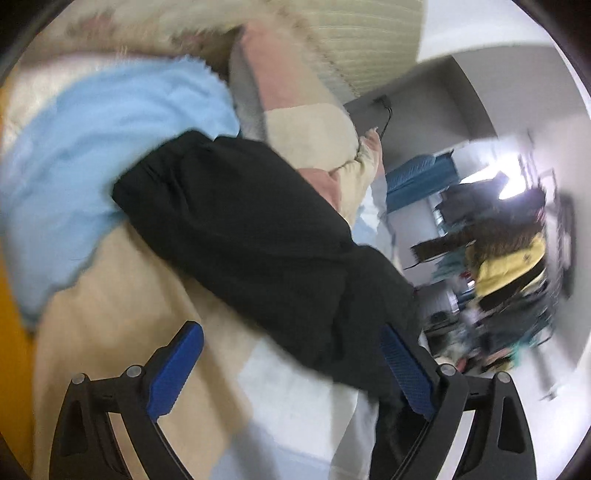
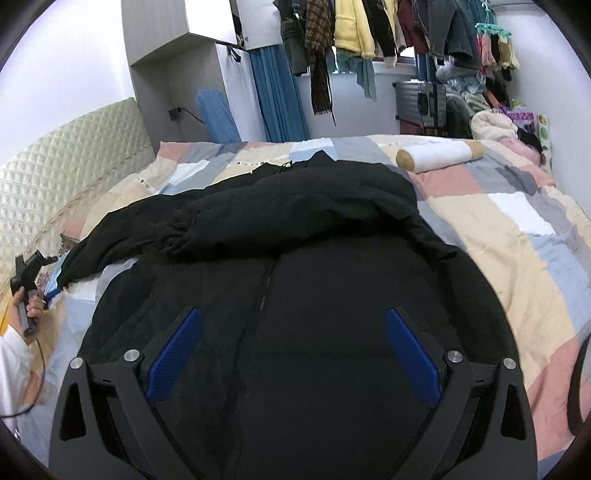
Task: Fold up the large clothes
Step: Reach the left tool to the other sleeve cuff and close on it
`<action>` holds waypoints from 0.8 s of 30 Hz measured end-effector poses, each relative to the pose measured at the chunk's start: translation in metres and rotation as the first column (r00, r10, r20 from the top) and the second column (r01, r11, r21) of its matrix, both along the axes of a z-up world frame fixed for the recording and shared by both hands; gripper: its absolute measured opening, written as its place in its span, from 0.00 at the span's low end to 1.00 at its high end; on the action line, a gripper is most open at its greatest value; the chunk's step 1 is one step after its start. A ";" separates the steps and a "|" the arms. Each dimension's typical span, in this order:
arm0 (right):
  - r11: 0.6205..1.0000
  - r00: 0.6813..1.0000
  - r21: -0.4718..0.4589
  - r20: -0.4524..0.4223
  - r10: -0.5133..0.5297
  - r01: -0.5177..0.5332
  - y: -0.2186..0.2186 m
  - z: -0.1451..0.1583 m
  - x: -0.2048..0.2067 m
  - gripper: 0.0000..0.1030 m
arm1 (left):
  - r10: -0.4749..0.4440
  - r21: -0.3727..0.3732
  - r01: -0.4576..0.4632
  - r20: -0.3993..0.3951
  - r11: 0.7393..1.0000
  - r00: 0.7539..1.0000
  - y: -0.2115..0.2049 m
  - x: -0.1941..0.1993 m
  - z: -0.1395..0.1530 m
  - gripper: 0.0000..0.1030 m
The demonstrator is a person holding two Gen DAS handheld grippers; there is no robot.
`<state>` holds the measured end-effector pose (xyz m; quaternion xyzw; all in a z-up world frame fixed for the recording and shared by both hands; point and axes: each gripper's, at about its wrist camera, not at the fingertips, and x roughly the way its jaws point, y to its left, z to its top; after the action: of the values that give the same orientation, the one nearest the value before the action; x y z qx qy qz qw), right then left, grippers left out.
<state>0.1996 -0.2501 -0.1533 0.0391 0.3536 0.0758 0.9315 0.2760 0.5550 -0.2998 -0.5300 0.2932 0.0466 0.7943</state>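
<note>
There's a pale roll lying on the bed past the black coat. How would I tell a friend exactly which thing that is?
Start from the patchwork quilt covering the bed, then look beyond the far edge of the black coat towards the hanging clothes. The roll lies there on its side, the only cylinder on the bed: white in the middle with tan ends.

Black jacket [image 2: 295,258], large, padded-looking, matte dark fabric. Lies spread front-up on the patchwork bed cover [image 2: 517,236], front zip running down its middle, apparently closed. One sleeve is folded across the chest, its gathered cuff pointing toward the headboard side. In the left wrist view, a sleeve [image 1: 240,221] with cuff drapes over the bedding, blurred.
</note>
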 end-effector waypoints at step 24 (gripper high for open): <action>0.993 0.996 -0.090 -0.023 -0.084 0.082 0.033 0.003 0.025 0.96 | 0.054 0.194 -0.064 0.052 0.979 0.997 0.041 0.047 0.012 0.10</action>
<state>0.2246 -0.2173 -0.1507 0.0134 0.3669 0.0207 0.9299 0.3230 0.5964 -0.2881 -0.4587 0.2527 0.0864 0.8475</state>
